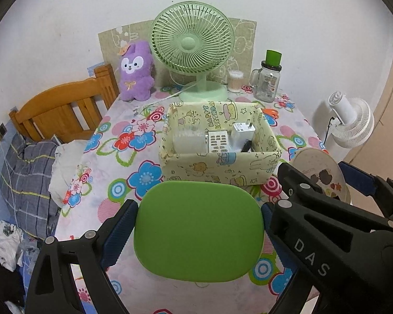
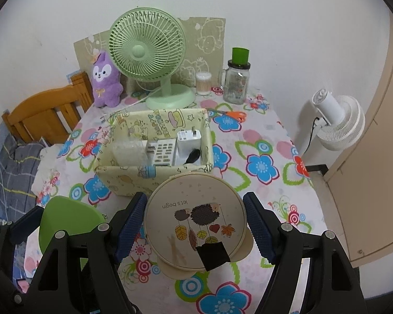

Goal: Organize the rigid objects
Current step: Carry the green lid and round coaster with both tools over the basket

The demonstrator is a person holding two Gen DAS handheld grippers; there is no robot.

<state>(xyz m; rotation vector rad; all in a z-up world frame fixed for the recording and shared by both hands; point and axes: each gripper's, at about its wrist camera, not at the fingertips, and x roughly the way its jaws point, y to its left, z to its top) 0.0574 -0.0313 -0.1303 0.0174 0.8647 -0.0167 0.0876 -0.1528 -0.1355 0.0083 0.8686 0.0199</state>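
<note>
My left gripper [image 1: 199, 225] is shut on a flat green rounded case [image 1: 199, 229], held above the flowered table just in front of the yellow fabric box [image 1: 217, 168]. My right gripper [image 2: 195, 221] is shut on a round cream tin [image 2: 195, 218] with a hedgehog picture, also just in front of the box [image 2: 125, 179]. The tin also shows in the left wrist view [image 1: 318, 174] and the green case in the right wrist view [image 2: 65, 219]. The box holds a white charger [image 2: 188, 141], a white remote [image 2: 163, 151], a clear plastic box [image 2: 129, 151] and a dark object.
At the back of the table stand a green fan [image 1: 194, 49], a purple plush [image 1: 136, 72], a cotton swab jar [image 1: 235, 81] and a glass mug jar with a green cap [image 1: 268, 81]. Orange scissors [image 2: 233, 115] lie behind the box. A white floor fan [image 2: 335, 125] stands right; a wooden headboard [image 1: 63, 104] left.
</note>
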